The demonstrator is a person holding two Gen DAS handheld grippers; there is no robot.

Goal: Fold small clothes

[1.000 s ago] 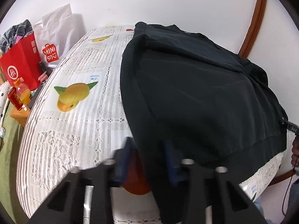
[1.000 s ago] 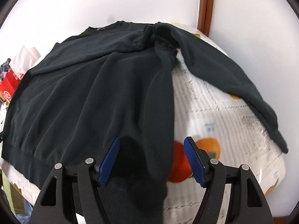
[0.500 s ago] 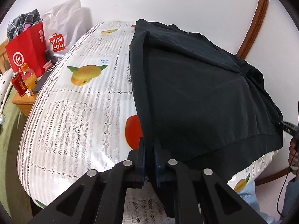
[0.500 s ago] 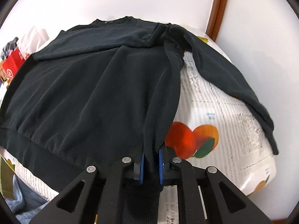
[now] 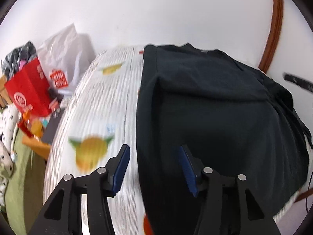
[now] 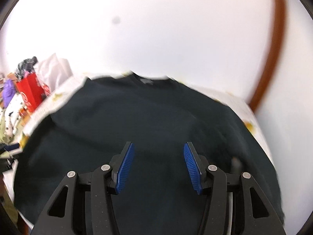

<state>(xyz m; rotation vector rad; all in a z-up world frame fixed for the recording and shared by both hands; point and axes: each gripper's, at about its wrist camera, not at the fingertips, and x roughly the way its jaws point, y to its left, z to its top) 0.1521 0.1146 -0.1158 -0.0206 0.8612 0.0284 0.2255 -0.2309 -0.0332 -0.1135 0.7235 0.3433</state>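
The black sweatshirt (image 6: 148, 129) lies flat on the surface (image 5: 101, 105), spread ahead of and beneath both tongs with its collar at the far end, probably laid out so its sides can be folded inward. The right tongs (image 6: 158, 166) hang over its middle, fingers apart and holding nothing. The left tongs (image 5: 154, 169), equally wide and empty, straddle its left edge, with a red bag (image 5: 29, 90) far off to their left.
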